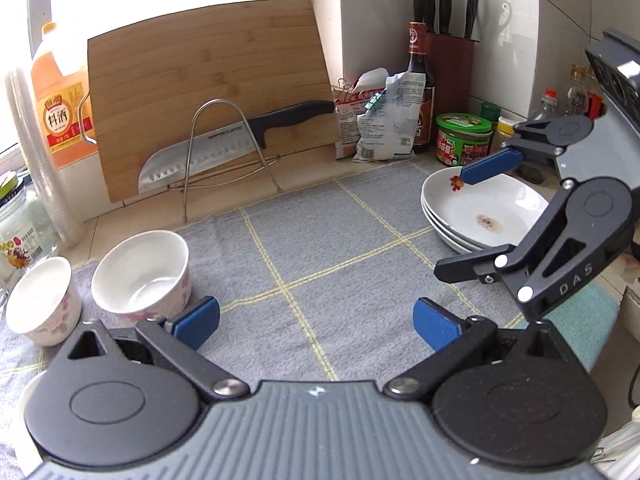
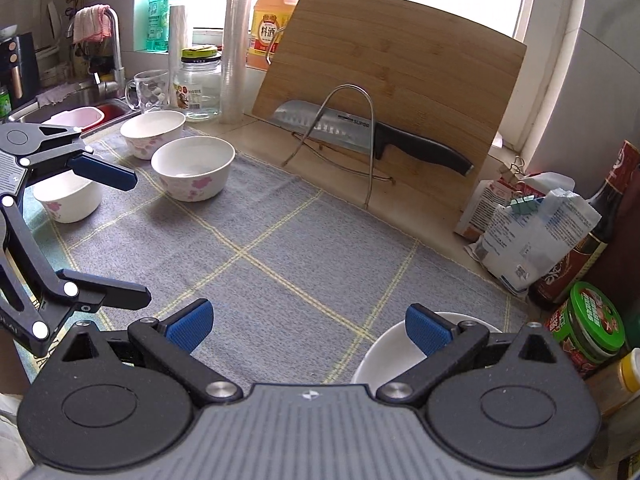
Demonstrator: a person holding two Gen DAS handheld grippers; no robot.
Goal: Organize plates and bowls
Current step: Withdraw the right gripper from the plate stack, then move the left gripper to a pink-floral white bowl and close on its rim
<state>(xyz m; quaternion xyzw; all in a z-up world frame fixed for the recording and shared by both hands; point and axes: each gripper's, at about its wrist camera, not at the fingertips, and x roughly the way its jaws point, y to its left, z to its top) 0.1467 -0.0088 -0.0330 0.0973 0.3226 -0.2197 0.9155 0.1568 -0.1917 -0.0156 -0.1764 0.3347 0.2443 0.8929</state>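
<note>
I judged the plates done: they sat stacked [image 1: 480,216] at three o'clock on the grey mat [image 1: 320,248], with three flowered bowls loose at nine. Next called for nesting them, starting with the nearest bowl [image 1: 140,272]. My left gripper [image 1: 316,320] hovered low over the mat, jaws apart and empty; my right gripper [image 2: 308,328] hung over the plates, likewise spread.

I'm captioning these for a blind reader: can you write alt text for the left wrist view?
The open left gripper hovers over a grey checked cloth, with two flowered bowls at its left and a stack of white plates at right, where the open right gripper reaches. Behind, a knife rests against a wooden cutting board.
</note>
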